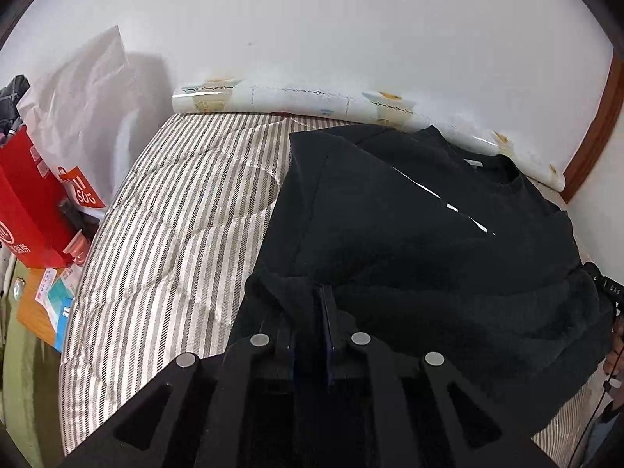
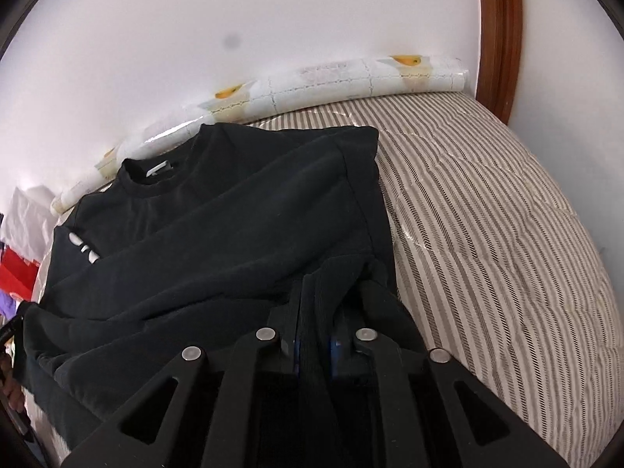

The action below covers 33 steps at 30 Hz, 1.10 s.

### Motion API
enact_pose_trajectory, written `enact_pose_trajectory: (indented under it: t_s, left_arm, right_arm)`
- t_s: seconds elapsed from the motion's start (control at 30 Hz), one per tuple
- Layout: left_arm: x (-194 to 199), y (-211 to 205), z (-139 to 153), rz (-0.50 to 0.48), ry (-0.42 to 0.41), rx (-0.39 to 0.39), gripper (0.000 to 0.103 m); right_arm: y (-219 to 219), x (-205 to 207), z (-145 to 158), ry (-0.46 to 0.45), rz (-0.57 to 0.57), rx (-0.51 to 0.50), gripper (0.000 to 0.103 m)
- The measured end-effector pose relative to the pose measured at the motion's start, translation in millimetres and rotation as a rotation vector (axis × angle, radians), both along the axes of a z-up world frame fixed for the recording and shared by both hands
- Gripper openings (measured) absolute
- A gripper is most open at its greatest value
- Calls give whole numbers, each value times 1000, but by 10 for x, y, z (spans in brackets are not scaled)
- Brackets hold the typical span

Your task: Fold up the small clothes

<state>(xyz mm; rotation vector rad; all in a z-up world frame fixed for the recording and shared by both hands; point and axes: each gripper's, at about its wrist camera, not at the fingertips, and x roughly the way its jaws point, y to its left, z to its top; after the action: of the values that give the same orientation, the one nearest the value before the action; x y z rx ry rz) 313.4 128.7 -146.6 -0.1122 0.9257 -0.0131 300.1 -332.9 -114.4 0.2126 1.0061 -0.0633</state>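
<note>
A black sweatshirt (image 1: pixel 409 218) lies on a striped mattress (image 1: pixel 167 234), collar toward the wall, both sleeves folded across its front, white print partly showing. My left gripper (image 1: pixel 312 304) is shut on the sweatshirt's near hem at its left corner. In the right wrist view the same sweatshirt (image 2: pixel 218 234) fills the left half, and my right gripper (image 2: pixel 318 296) is shut on the hem at its right corner. The fabric bunches between both pairs of fingers and hides the fingertips.
A rolled patterned sheet (image 1: pixel 296 97) lies along the white wall behind the mattress; it also shows in the right wrist view (image 2: pixel 331 78). Red bags (image 1: pixel 31 202), a white bag (image 1: pixel 89 109) and boxes stand off the mattress's left edge. Wooden trim (image 2: pixel 499 35) rises at the far right.
</note>
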Motion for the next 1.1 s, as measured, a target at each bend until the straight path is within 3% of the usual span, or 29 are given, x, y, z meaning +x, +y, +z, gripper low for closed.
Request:
enact_pose_trajectory:
  t_s: [0.13,0.2,0.3,0.43,0.7,1.1]
  left_arm:
    - [-140,30,80,-26,-1,-6,23]
    - [-236,54,107,-36,-6,-18,28]
    - [-388,91,138,-52,-14,-49,39]
    - [-596,137,189,-45,-29,-43,41]
    - [-994,442,283,-18,-71,-89,51]
    - [-870,597,-163,0,28,-155,51]
  right_arm:
    - [-19,-303,149,20,36,-1,25]
    - [-5,-492,239,-6,58,-3,40]
    - [-4,-828,398,-67,84,-28,47]
    - [-118,-1118,521,-99,52,-70,48]
    - [-526,-1364,427,-91,-54,-12,50]
    - [-477,-1141,39,-43,-35,104,49]
